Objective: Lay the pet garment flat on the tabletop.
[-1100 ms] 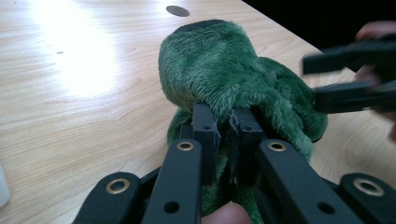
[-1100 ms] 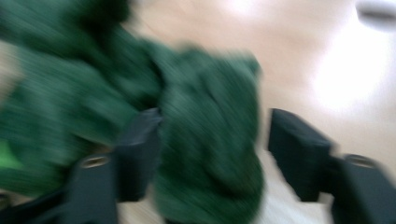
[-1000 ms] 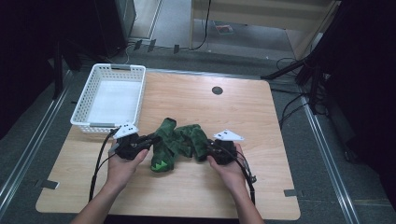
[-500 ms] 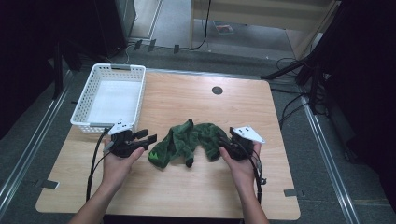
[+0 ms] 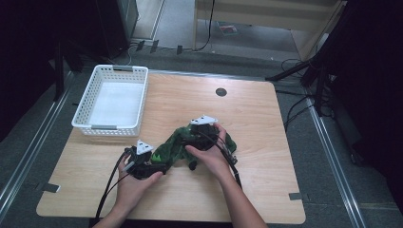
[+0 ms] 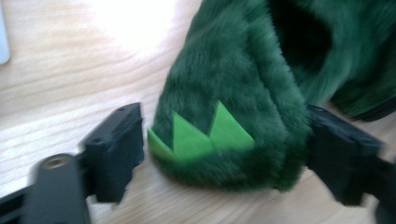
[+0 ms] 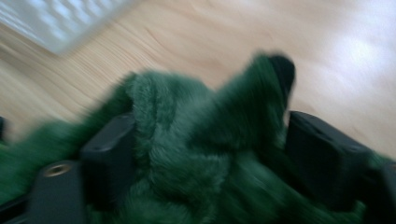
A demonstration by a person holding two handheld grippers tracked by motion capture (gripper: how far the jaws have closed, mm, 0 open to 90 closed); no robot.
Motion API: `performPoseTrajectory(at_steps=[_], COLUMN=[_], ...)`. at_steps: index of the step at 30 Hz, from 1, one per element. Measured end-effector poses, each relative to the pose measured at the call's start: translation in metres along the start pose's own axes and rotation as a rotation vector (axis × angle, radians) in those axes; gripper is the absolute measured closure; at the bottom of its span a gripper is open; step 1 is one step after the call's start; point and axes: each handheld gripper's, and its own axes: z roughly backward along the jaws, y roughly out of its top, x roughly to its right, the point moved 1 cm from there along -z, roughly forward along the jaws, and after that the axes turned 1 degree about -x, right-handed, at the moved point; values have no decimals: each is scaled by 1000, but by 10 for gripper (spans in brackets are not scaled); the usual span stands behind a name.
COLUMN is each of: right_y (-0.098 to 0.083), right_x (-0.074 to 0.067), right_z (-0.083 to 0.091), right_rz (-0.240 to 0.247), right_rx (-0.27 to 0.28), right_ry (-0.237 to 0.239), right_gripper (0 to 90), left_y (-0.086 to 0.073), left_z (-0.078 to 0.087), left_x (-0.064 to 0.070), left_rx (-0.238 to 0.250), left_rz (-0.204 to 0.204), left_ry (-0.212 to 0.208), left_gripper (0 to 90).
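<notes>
We see a green plush garment (image 5: 183,142) bunched on the wooden worktop (image 5: 266,123), a little near of its middle, with both hands on it.

The left gripper (image 5: 159,168) lies low at the near left end of the plush, held in the person's left hand (image 5: 130,183), a black cable trailing back toward the near edge. In the left gripper view its two black jaws stand wide, one on each side of a rounded fold of dark green fur that carries a row of lighter green felt points (image 6: 198,133). The left jaw stands just beside the fur with a sliver of worktop showing; the right jaw sits against the fold's other side. We cannot say that they press it.

The right gripper (image 5: 190,141) sits over the far right part of the pile, under the right hand (image 5: 209,152), with its grey three-cornered plate (image 5: 204,120) on top. In the right gripper view, which is blurred, thick fur (image 7: 201,154) heaps up between the two jaws and touches both, so we take them to be holding a bunch of the plush.

A white slatted basket (image 5: 114,102) stands at the far left of the worktop, well apart from the plush. A small dark round hole (image 5: 221,91) marks the far side of the worktop.
</notes>
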Motion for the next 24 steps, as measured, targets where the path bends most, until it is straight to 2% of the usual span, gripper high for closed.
performPoseTrajectory(at_steps=[2, 4, 6, 7, 8, 9, 10, 11, 13, 15, 18, 19, 20, 22, 24], right_y=[-8, -18, -25, -25, -33, -37, -37, -42, -45, -45, -42, -42, -39, -36, -36], right_x=[12, 21, 24, 24, 19, 16, 16, 8, 0, -8, -17, -17, -18, -17, -15], right_z=[1, 6, 10, 10, 16, 19, 19, 30, 42, 59, 87, 87, 101, 112, 118], right_rz=[10, 29, 52, 52, 98, 116, 116, 100, 80, 66, 48, 48, 28, -3, -44], right_rx=[-26, -47, -71, -71, -76, -73, -73, -62, -43, 4, 93, 93, 145, 191, 214], right_ry=[15, 62, 124, 124, 131, 134, 134, 184, 229, 286, 363, 363, 393, 407, 444], right_gripper=[372, 510, 651, 651, 723, 736, 736, 747, 744, 729, 683, 683, 674, 674, 668], left_y=[0, 2, 8, 8, 15, 19, 19, 31, 44, 58, 78, 78, 90, 100, 110], left_z=[-1, -2, 0, 0, 5, 7, 7, 18, 29, 40, 56, 56, 64, 68, 68], left_x=[-4, -9, -11, -11, -10, -9, -9, -9, -10, -12, -9, -9, -3, 1, 5], left_rx=[9, 17, 40, 40, 73, 94, 94, 155, 217, 272, 339, 339, 362, 376, 378], left_rz=[-13, -12, -11, -11, -29, -38, -38, -43, -43, -48, -88, -88, -119, -139, -145], left_ry=[-13, -56, -86, -86, -93, -86, -86, -80, -84, -101, -126, -126, -147, -187, -202], left_gripper=[471, 644, 749, 785, 812, 819, 823, 827, 828, 830, 831, 830, 830, 829, 825])
